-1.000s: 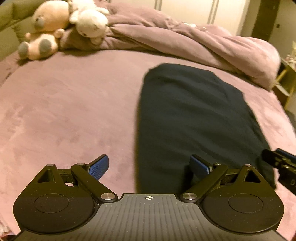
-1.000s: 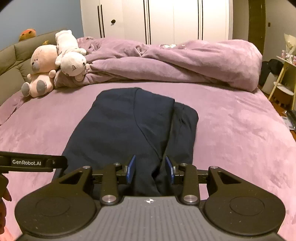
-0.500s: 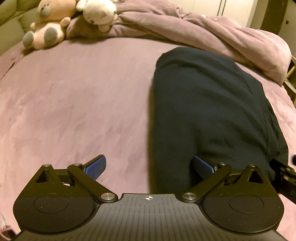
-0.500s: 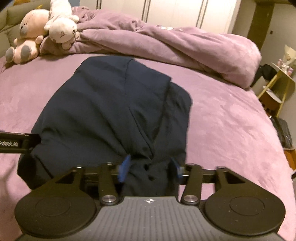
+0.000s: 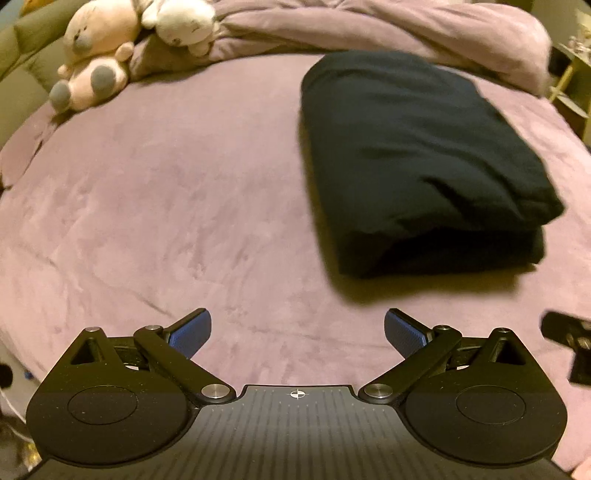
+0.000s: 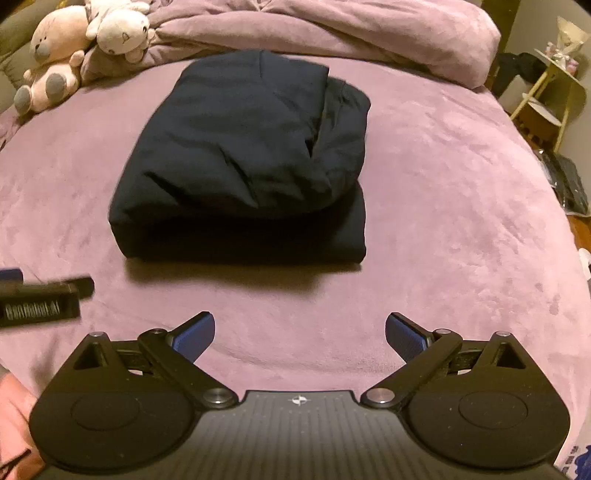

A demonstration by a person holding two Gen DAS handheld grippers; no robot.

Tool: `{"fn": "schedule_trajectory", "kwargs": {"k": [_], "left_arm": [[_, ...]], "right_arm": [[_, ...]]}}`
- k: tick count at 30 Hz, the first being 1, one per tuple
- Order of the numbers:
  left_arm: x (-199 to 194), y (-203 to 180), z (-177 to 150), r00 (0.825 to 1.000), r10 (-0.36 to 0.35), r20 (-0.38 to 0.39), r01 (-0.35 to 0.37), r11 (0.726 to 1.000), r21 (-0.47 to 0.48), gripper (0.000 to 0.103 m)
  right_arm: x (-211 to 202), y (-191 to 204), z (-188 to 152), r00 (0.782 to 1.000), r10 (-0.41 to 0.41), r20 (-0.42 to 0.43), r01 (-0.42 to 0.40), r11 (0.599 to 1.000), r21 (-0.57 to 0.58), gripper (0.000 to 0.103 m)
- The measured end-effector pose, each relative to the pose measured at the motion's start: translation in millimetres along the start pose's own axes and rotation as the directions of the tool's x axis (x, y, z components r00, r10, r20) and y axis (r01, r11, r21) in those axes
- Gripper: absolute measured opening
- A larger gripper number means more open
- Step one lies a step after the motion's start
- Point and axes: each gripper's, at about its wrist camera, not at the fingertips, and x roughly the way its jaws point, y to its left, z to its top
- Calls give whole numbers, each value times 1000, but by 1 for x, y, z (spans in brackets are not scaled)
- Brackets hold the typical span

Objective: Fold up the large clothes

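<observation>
A dark navy garment [image 6: 243, 170] lies folded into a thick rectangular stack on the purple bed cover [image 6: 443, 221]; in the left wrist view the same garment [image 5: 413, 158] sits up and to the right. My right gripper [image 6: 300, 334] hovers just short of its near edge, jaws still opening wide, nothing between the blue pads [image 6: 195, 334]. My left gripper [image 5: 297, 332] is open and empty over bare cover, left of the stack. Each gripper shows at the edge of the other's view: the left gripper [image 6: 40, 299] and the right gripper [image 5: 572, 343].
Two plush toys [image 6: 55, 62] lean at the head of the bed on the left. A bunched purple duvet [image 6: 332, 33] runs along the far side. A yellow side table [image 6: 554, 85] stands off the bed's right edge. A sleeve [image 6: 14, 424] shows at lower left.
The right gripper let go of the garment's near edge and opened wide. Both grippers drew back toward the near side, so the folded stack now lies clear ahead of them.
</observation>
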Motion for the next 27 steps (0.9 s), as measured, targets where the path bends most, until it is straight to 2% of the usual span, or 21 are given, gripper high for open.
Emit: {"fn": "schedule_trajectory", "kwargs": {"k": [5,9,11,14,17,27], "left_arm": [[-27,-5,4,998,-19,66,16,999,34,102],[-27,-13,9,999,-16,49,12,996,90,102],[-26,-12,10,999,-38,38,36,997,73,102],[-24,-11,12,997,-72,10,72,996,54,102],[-27,-13,11,997,-71,-1,71,996,51,102],[-26,-13,10,997,-74,-24,75,997,37,102]], "right_arm": [[-22,5,8,998,-48,51,47,999,21,99],[-30,5,12,996,-66,66,65,998,24,99],[-27,6,15,995,-96,33,96,995,8,99],[-28,6,18,995,-97,14,97,995,6,99],[-32,4,18,997,-75,16,75,997,34,99],[-36,6,19,997,-77,25,76,996,45,99]]}}
